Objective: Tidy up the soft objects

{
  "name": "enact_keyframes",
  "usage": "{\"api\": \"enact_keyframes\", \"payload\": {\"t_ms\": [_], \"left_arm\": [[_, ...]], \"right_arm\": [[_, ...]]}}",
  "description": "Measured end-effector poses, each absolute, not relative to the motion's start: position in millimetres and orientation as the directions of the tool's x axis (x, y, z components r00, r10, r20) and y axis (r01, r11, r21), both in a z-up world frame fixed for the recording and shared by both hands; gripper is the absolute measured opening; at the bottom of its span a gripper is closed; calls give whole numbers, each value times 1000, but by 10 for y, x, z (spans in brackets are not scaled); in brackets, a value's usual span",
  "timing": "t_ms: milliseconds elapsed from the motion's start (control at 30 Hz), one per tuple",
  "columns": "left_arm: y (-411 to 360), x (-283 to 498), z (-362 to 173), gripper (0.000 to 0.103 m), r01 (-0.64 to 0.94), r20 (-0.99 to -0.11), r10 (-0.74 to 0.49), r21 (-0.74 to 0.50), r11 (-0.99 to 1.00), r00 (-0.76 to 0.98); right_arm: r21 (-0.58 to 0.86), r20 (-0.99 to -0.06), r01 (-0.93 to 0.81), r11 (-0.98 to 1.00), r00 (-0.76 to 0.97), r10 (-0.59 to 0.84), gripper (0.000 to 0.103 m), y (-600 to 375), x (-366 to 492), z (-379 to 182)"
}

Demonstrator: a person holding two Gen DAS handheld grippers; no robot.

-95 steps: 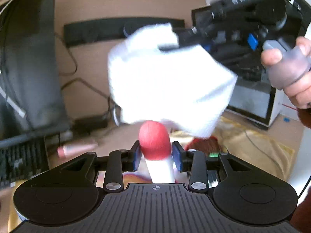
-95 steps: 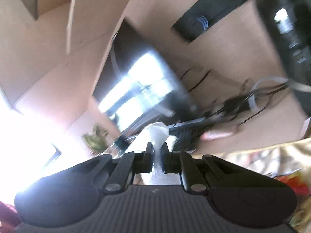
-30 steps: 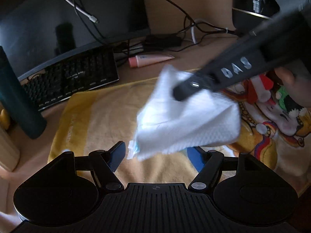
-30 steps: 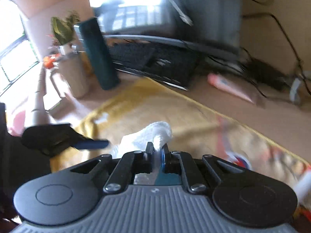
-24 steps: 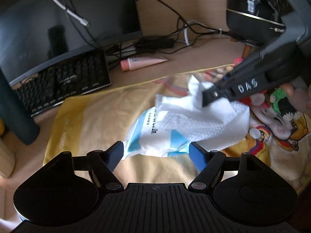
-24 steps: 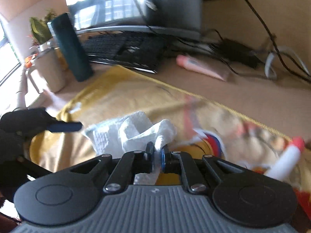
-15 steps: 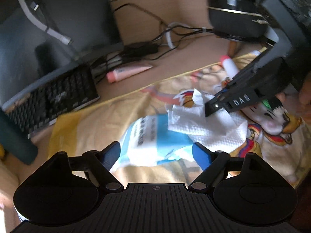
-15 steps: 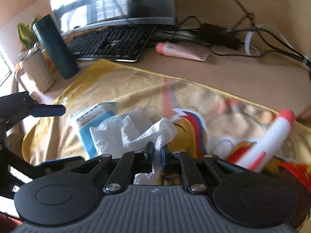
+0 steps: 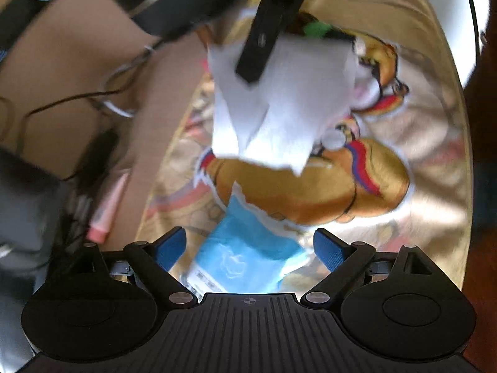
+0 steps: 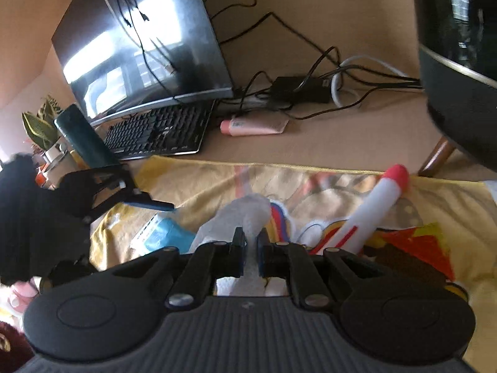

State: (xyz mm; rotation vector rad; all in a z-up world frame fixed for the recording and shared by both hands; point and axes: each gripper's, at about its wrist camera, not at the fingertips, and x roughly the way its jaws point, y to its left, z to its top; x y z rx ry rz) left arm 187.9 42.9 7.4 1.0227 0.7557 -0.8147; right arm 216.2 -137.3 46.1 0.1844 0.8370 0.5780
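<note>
Open passage: bare stretch of yellow printed cloth between black keyboard and blue tissue packet. Obstructions: white foam rocket with red tip lying right; pink tube, tangled black cables behind; large black glossy vessel, possibly a speaker, far right.

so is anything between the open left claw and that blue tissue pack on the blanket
Nothing visible. The blue tissue pack lies flat on the blanket between the open left claw fingers. The white tissue in the right claw hangs farther ahead, not over the pack's near end.
</note>
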Motion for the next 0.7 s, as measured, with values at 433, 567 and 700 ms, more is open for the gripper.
{"api": "enact_keyframes", "payload": {"t_ms": [433,567,700], "left_arm": [[415,2559,384,57,674,-812,-361,53,737,459],[561,2611,669,58,536,-568,-550,-213,817,612],[792,2525,437,58,415,-420,-577,-418,808,701]], "right_arm": [[471,-583,-334,816,576,572,12,-1764,2374,454],[473,-563,-328,818,602,567,12,-1818,2448,506],[498,-564,-341,797,570,597,12,-1760,2510,464]]}}
